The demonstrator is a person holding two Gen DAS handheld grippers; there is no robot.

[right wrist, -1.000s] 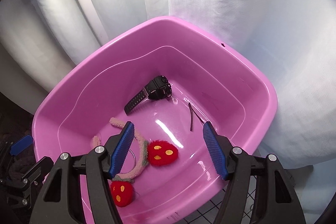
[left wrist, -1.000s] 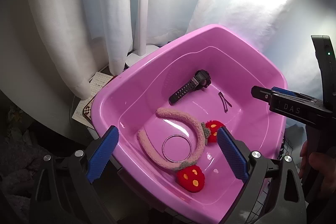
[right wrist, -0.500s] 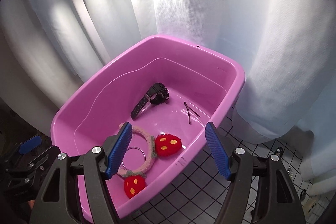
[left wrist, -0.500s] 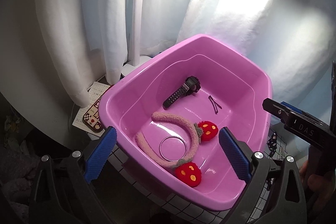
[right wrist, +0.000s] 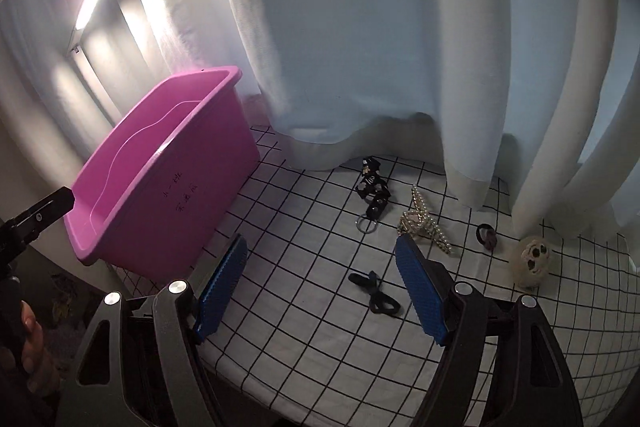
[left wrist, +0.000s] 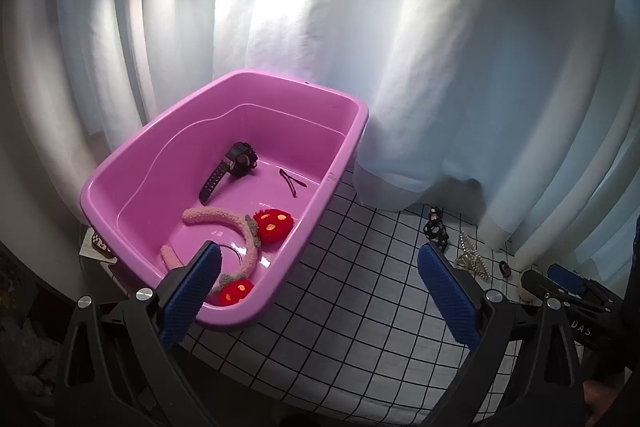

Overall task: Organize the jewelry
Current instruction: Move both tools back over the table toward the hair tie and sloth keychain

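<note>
A white curtain of heavy folded cloth (right wrist: 360,27) hangs beyond both pairs of fingers. Below it lies the white tablecloth with a black grid (right wrist: 320,307), spread under and ahead of the right gripper (right wrist: 320,287). The pink rectangular plastic tub (left wrist: 224,319) stands ahead of the left gripper (left wrist: 318,291), its near rim just past the left fingertip (left wrist: 192,291); in the right wrist view the tub is beyond the left-hand finger.

Inside the tub, from the left wrist view, a pink fuzzy headband with two red strawberry pompoms (left wrist: 224,219) lies nearest the left-hand finger, with a thin metal bangle (left wrist: 236,255) within its curve. Farther in rest a black digital wristwatch (left wrist: 232,167) and a dark slim hairpin (left wrist: 292,181).

On the cloth beyond the right gripper's fingers lie a black beaded keychain strap with a metal ring (right wrist: 374,191), a pearl-studded hair claw (right wrist: 424,225) just past the right-hand fingertip, and a black looped hair tie (right wrist: 376,293) between the fingers. Off to the right of them are a cream skull-shaped trinket (right wrist: 530,261) and a small dark ring-like piece (right wrist: 488,237).

The left gripper's fingers stand wide apart with nothing between them. The right gripper's jaws have just been opening and stand apart, empty, above the cloth.
</note>
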